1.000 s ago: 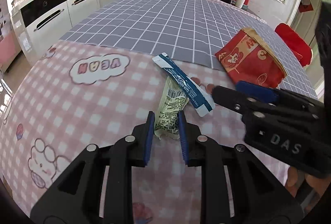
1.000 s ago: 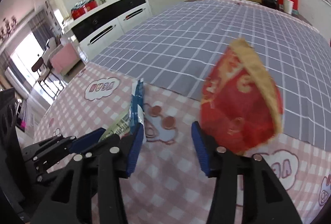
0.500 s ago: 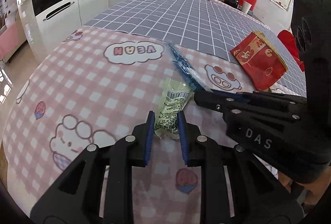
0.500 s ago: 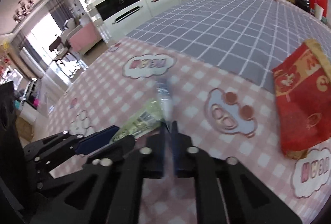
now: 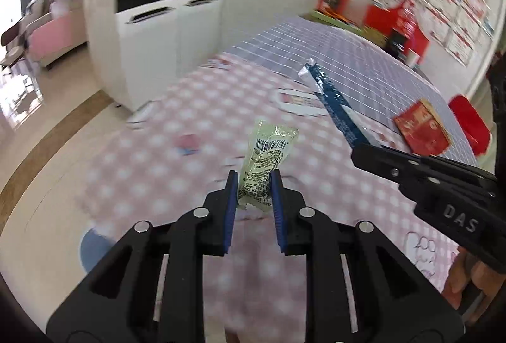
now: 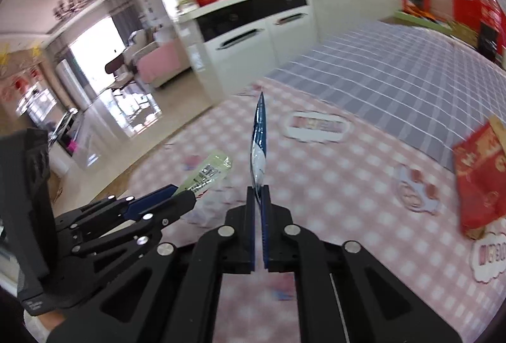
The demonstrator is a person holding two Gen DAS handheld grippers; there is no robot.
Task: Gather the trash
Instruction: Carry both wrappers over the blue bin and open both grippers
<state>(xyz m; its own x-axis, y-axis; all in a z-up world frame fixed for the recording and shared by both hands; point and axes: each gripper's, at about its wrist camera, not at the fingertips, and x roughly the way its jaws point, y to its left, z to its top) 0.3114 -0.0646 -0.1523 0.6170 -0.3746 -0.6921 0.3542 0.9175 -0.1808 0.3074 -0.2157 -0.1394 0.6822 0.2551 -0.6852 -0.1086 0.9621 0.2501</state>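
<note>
My left gripper (image 5: 253, 181) is shut on a pale green wrapper (image 5: 267, 159) and holds it up off the pink checked tablecloth (image 5: 177, 153). My right gripper (image 6: 259, 194) is shut on a long blue wrapper (image 6: 259, 137), held edge-on above the cloth. The blue wrapper (image 5: 335, 107) and the right gripper (image 5: 354, 150) also show in the left wrist view. The left gripper (image 6: 177, 192) with the green wrapper (image 6: 208, 172) shows in the right wrist view. A red snack bag (image 6: 480, 172) lies on the table at the right; it also shows in the left wrist view (image 5: 422, 127).
A grey checked cloth (image 6: 395, 74) covers the far half of the table. A white cabinet (image 5: 158, 42) stands beyond the table's left edge. The floor (image 5: 47, 127) lies to the left. Red items and a bottle (image 5: 398, 39) stand at the table's far end.
Both grippers have lifted their wrappers off the table and swung left toward the table edge. The right gripper closed on the blue wrapper within the last second.
</note>
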